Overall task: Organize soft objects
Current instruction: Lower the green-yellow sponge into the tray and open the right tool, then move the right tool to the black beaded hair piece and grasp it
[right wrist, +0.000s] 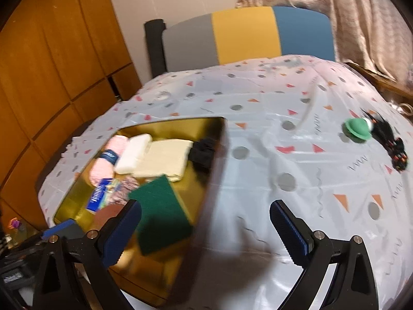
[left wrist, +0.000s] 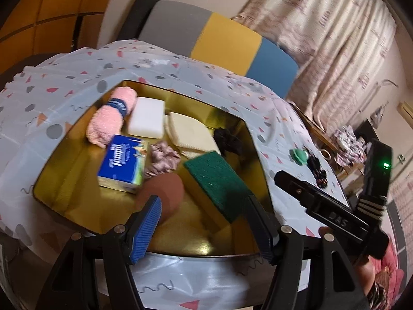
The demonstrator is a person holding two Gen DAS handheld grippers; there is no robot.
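**Over the gold tray, two items left on the cloth**

Across the patterned tablecloth point(right wrist: 258, 180), well to the right of the gold tray point(left wrist: 85, 206), we see what appears to be left of the job: a green domed soft item point(right wrist: 357, 130) and, touching its far right side, a black tasselled bundle with coloured beads point(right wrist: 392, 147). Both lie ahead and to the right of our right gripper point(right wrist: 206, 232), whose jaws stand wide apart with nothing between them, over the tray's right rim. The bundle's long axis runs diagonally, from beside the green piece down toward the table's right edge.

Our left gripper point(left wrist: 206, 222) hangs low over the tray's near end, jaws spread and holding nothing; the green-topped yellow scouring sponge point(left wrist: 216, 183) lies between them in view, tilted against the tray floor, and we cannot tell whether the right pad touches it. A brown round pad point(left wrist: 165, 193) sits just behind the left fingertip. Already in the tray are a pink rolled towel point(left wrist: 111, 116), a white sponge block point(left wrist: 147, 117), a folded cream cloth point(left wrist: 191, 134), a blue tissue pack point(left wrist: 124, 162), a mauve scrunchie point(left wrist: 162, 157) and a dark scrunchie point(left wrist: 227, 139).

We judge the right hand the nearer one: a reach forward and rightward, wrist turned to cross the chosen item.
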